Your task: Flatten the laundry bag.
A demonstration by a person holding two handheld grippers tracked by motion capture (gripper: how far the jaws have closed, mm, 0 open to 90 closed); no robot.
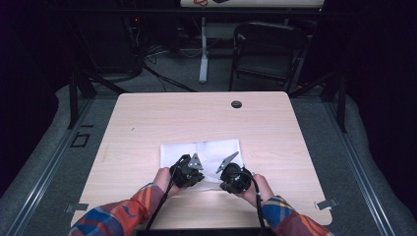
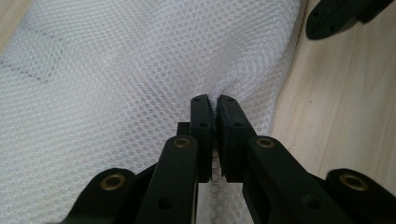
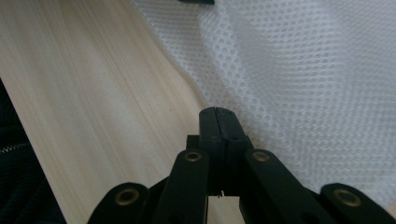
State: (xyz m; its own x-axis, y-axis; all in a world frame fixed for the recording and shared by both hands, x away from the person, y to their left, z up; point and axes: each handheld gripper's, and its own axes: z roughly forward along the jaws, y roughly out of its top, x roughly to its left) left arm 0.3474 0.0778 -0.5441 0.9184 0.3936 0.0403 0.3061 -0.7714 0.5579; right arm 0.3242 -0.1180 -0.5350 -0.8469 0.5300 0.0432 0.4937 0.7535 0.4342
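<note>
Cloth: we find a white mesh cloth [image 1: 201, 155] lying flat on the wooden table [image 1: 147, 128], in the lower centre of the high view, its near edge under the two grippers.
Left gripper: we see the left gripper [image 1: 188, 173] at the lower left of the cloth in the high view. In the left gripper view its jaws are pressed together on a raised fold of the mesh [image 2: 140, 70], which puckers at the tips in mid-frame.
Right gripper: the right gripper [image 1: 231, 177] sits just beside the left one, at the cloth's lower right. In the right gripper view its jaws are closed at the cloth's edge [image 3: 303, 70]; we cannot tell whether any mesh is caught between them.
Hands: a hand [image 1: 162, 178] in a plaid sleeve [image 1: 123, 214] holds each gripper, from the bottom of the frame.
</note>
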